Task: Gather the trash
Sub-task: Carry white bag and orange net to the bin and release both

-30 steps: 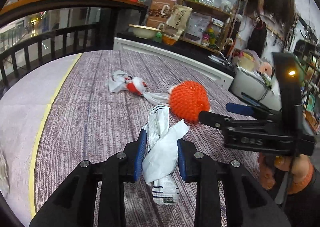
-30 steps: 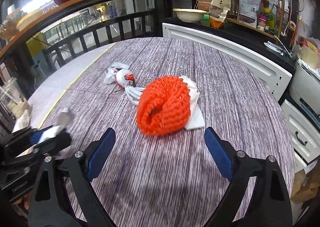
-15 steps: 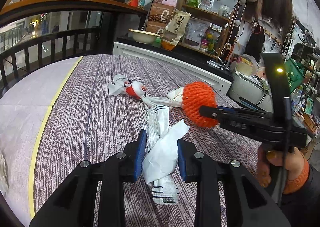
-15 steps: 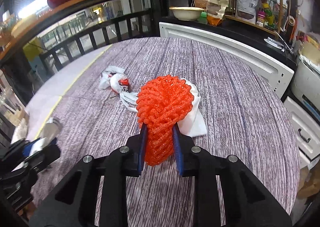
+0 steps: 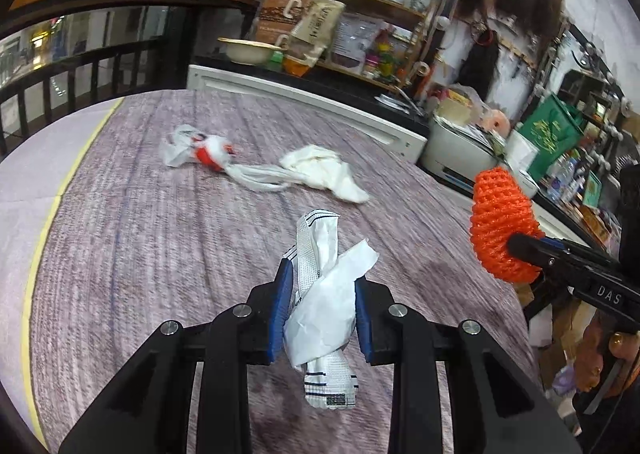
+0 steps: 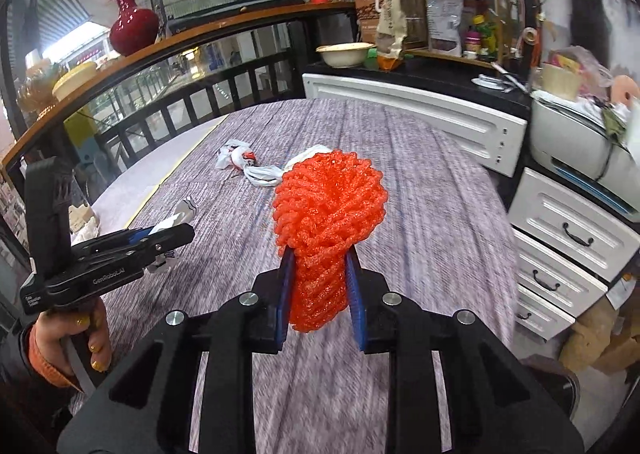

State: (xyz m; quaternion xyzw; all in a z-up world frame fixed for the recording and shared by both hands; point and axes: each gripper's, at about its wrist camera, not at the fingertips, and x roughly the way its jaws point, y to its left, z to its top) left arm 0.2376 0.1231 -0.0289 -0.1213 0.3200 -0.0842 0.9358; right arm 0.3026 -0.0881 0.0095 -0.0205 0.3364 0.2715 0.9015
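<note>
Left fingers (image 5: 280, 308) clamp white wrapper (image 5: 324, 306); right fingers (image 6: 285, 294) clamp orange foam net (image 6: 328, 209).

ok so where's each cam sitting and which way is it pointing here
Left wrist: rides the left gripper, facing along its fingers over the table; they clamp a crumpled white wrapper. The right gripper and its hand show at right.
Right wrist: rides the right gripper, facing across the table; it pinches orange foam netting. The left gripper and hand show at left.
Shared: the table, white plastic bag, netting, shelves.
</note>
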